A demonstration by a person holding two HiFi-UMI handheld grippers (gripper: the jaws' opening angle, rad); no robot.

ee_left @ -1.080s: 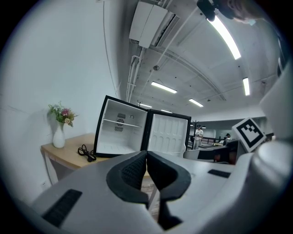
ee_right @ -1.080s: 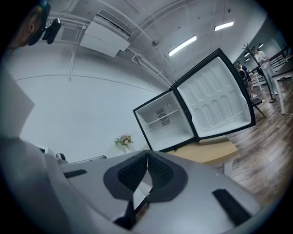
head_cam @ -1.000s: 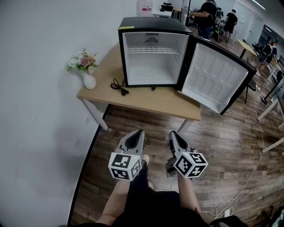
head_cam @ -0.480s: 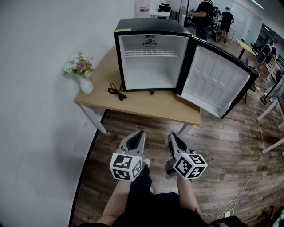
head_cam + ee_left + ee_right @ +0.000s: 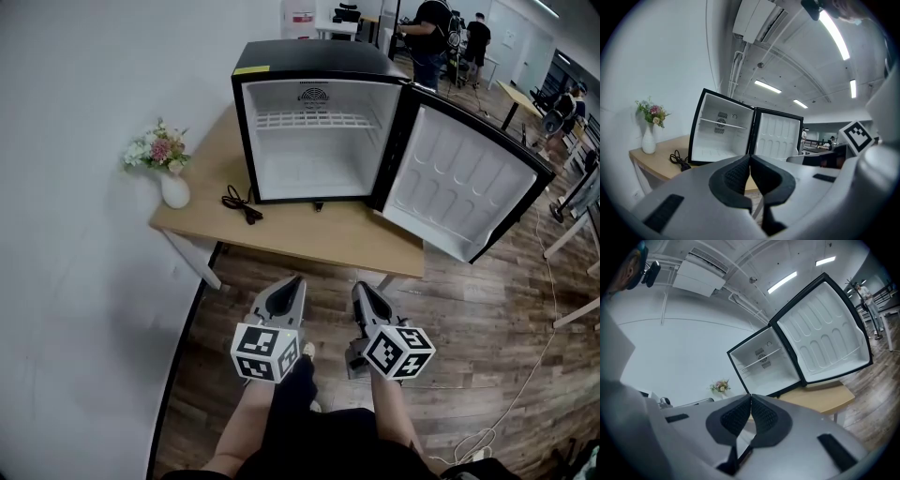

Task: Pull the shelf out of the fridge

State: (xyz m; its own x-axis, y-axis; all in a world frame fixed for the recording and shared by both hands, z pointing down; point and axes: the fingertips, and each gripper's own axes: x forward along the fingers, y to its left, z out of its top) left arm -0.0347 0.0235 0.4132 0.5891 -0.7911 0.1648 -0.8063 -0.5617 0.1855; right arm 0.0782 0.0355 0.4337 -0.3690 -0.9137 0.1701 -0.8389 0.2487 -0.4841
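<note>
Up at twelve o'clock, on the wooden table (image 5: 309, 232), the black fridge (image 5: 314, 58) stands wide open, its door (image 5: 464, 183) swung out towards two o'clock. The white wire shelf (image 5: 322, 120) sits fully inside, across the upper part of the white compartment, with nothing touching it. Down at six o'clock both claws hang over the wood floor (image 5: 469, 309), side by side and well short of the table. The left gripper (image 5: 298, 279) has its jaws pressed together on nothing, and so does the right gripper (image 5: 357, 285), both pointing at the fridge. At ten o'clock a vase of flowers (image 5: 172, 187) stands at the table's left end, and a black cable (image 5: 239, 204) lies between it and the fridge.
</note>
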